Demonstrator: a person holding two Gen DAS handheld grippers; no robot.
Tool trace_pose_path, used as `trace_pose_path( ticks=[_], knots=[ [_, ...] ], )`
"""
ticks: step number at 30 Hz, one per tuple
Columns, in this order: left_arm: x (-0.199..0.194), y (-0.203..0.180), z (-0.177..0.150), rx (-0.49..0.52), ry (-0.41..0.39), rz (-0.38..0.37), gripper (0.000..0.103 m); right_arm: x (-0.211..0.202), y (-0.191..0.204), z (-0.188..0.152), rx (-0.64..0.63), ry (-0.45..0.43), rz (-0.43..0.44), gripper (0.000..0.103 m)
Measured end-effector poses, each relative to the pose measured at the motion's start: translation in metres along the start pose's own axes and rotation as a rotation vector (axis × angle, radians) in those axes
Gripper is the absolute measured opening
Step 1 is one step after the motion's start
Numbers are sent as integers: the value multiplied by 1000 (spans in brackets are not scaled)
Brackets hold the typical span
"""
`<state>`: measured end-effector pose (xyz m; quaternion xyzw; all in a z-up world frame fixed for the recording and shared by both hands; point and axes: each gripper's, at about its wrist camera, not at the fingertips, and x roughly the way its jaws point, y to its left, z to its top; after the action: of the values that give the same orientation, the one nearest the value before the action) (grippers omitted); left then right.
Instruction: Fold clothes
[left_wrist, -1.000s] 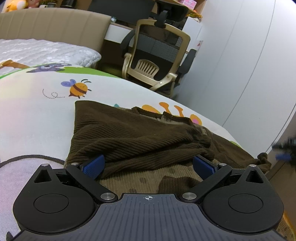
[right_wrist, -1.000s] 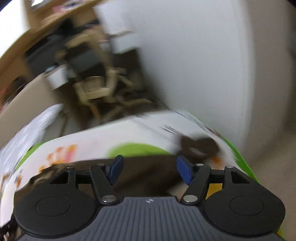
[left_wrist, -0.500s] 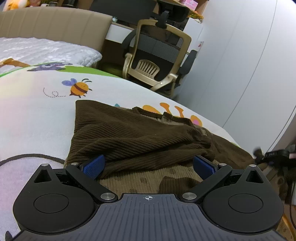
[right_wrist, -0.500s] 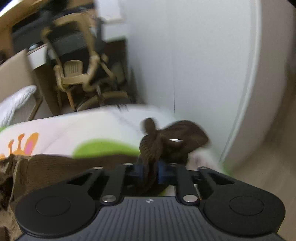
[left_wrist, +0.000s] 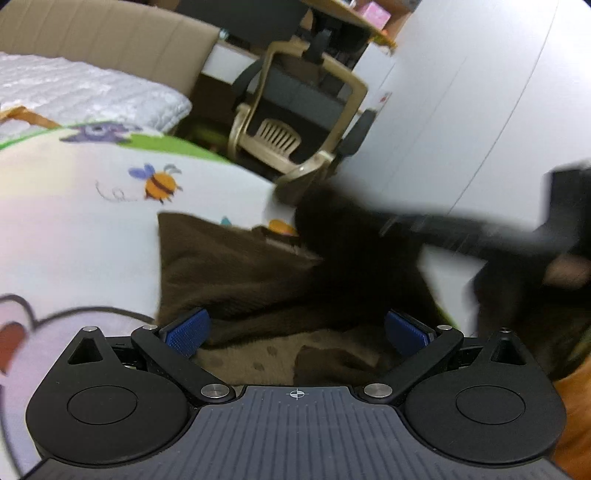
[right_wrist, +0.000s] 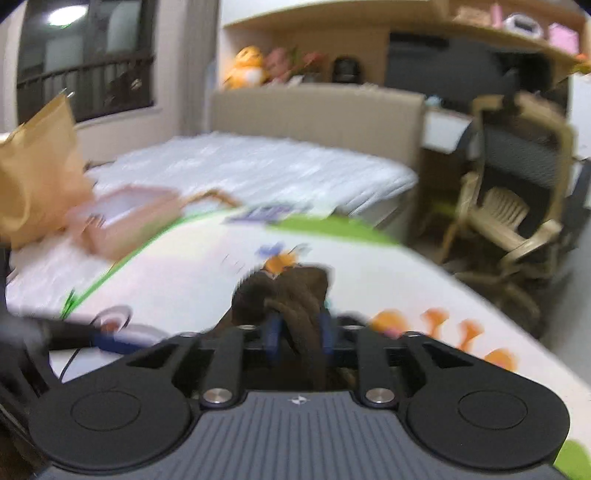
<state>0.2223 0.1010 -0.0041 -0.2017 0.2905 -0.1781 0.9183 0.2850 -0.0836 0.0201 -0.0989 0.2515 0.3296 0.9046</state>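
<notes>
Cartoon play mat (left_wrist: 74, 229) carries brown sweater (left_wrist: 236, 273); chair (left_wrist: 295, 122) at 12 o'clock. Left gripper (left_wrist: 297, 328) fingers wide; right gripper (right_wrist: 298, 332) fingers clamp sweater.

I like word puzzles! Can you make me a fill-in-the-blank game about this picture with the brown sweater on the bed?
1. The right gripper has its blue fingers shut on a bunched part of the ____ sweater.
2. The left gripper is ____, with the sweater lying between its fingers.
3. The insect printed on the blanket is a ____.
4. Beyond the bed stands a beige ____ near the white wall.

Missing words: brown; open; bee; chair
</notes>
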Motion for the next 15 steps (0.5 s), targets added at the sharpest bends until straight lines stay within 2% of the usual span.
trace_pose_path(
  ticks=[1,2,6,8,12,14,15],
  knots=[
    [-6,2,2,-3,-2,-12,103,1,-2,-3,6,0,16,52],
    [-8,4,4,-7,5,-21,103,-4,-7,-4,25,-18,23,58],
    [1,3,11,-25,34,-13,103,-54,-29,-15,158,-99,16,66],
    [14,2,16,-63,41,-7,103,-79,-43,-26,231,-151,-25,73],
    [48,0,17,-141,67,28,103,-109,-60,-65,324,-229,-141,76],
    [63,-4,15,-144,75,51,101,-114,-67,-88,363,-234,-189,77],
    [68,-10,15,-122,73,70,97,-115,-70,-98,384,-220,-195,77]
  ],
)
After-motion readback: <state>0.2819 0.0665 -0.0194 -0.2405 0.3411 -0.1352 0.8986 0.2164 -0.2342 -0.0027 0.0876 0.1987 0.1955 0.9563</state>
